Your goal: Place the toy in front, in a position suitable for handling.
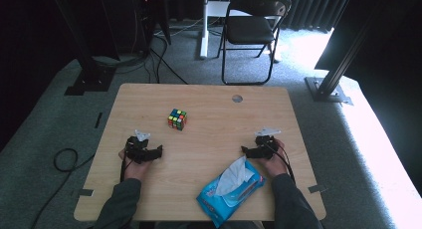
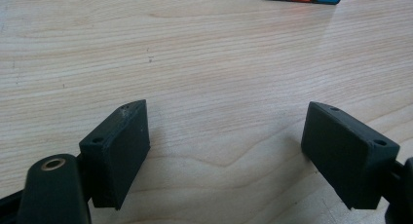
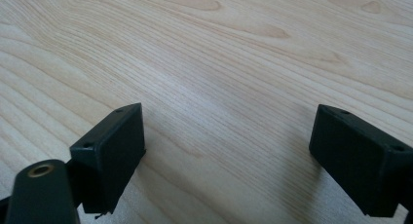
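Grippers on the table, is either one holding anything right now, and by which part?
Nothing is held. The left gripper and right gripper are both open over bare table, apart from the Rubik's cube.

Both hand-held black two-jaw grippers, left gripper [image 1: 160,150] and right gripper [image 1: 244,150], rest low with jaws spread wide, gripping nothing.

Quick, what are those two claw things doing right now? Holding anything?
Left gripper: open, holding nothing, bare table between its jaws.
Right gripper: open, holding nothing, over bare table too.
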The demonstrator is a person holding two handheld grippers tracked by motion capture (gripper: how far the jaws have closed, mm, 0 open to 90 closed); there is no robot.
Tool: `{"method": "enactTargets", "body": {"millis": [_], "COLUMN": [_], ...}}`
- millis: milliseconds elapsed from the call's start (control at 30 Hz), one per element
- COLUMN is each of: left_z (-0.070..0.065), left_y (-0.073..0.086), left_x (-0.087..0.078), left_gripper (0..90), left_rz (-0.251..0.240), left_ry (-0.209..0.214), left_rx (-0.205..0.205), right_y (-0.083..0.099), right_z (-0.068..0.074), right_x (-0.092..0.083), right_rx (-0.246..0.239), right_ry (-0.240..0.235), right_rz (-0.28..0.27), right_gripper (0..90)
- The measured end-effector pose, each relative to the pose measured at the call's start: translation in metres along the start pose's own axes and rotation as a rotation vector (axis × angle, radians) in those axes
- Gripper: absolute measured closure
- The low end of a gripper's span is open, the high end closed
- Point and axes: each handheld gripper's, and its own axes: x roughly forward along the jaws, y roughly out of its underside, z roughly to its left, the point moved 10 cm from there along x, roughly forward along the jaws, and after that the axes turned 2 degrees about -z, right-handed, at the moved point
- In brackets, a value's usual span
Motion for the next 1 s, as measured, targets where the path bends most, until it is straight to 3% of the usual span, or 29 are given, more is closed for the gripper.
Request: {"method": "enactTargets", "body": {"millis": [700, 1000], "left_z": [-0.0004, 0.0002], "left_y": [0.0, -0.0058], "left_x": [-0.0001, 0.0023], "left_gripper": [18.5, 23.5], "left_rz": [0.0, -0.019], "left_ry": [-0.017, -0.011], "left_rx": [-0.019, 0.021], "right_y": [0.0001, 0.0003], "right_z": [-0.0019, -0.0018], "right_x": [-0.0005, -0.0006], "right_rx": [0.009, 0.011], "right_ry": [0.01, 0.013], "right_rz": [-0.003, -0.003], "right_gripper": [13.6, 13.6]}}
